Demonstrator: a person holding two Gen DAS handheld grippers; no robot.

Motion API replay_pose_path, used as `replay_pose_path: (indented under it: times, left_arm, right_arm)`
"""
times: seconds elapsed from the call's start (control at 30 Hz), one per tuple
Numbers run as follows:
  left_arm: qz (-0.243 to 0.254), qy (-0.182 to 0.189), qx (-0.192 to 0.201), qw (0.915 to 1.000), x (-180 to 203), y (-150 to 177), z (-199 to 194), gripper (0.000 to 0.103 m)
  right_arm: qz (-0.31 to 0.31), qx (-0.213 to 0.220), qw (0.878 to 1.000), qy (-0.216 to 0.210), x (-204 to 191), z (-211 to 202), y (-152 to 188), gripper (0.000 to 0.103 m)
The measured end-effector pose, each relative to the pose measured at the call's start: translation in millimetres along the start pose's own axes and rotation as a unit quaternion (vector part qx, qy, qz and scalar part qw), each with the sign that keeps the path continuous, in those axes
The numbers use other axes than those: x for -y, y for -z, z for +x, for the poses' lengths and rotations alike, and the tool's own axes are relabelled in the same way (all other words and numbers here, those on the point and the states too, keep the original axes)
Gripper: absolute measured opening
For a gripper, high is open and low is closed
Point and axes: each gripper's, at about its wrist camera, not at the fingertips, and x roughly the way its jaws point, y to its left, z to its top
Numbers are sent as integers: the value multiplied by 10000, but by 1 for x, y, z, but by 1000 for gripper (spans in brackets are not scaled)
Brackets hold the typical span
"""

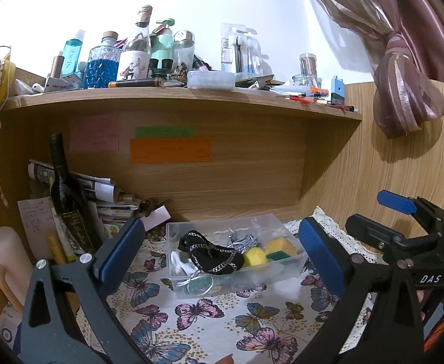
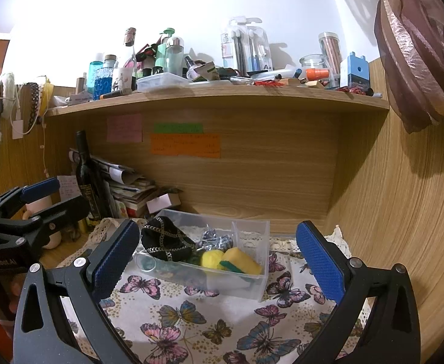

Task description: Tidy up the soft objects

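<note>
On the far left, a dark wine bottle stands upright on the desk in front of a leaning stack of papers, under a wooden shelf crowded with bottles and pens. Pink, green and orange notes are stuck on the wooden back panel below the shelf.

The left gripper hangs over the butterfly tablecloth with its blue-padded fingers spread wide and nothing between them. In the right wrist view it shows at the left edge, beside the bottle, also wide apart.

Between the two grippers, near the back of the desk, a clear plastic box sits on the tablecloth. The soft things lie inside it: a black pouch with a chain pattern fills the left part and rises above the rim, a crumpled grey patterned cloth lies behind the middle, a round yellow sponge ball sits just right of the pouch, and a yellow sponge with a green scrub side rests touching the ball at the right end. White plastic pieces and wire rings lie in the front left corner of the box.

The right gripper is held just in front of the box, its fingers wide apart and empty, framing the box from either side without touching it.

At the far right hangs a knotted brown curtain against the wooden wall.
</note>
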Motion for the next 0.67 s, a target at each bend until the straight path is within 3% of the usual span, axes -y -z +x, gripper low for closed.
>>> replay_pose_path:
  times: [0.67]
  left_arm:
    - [14, 172, -153, 9997, -4, 2, 6, 103]
  right_arm:
    - [73, -24, 10000, 15, 0, 3, -3, 103]
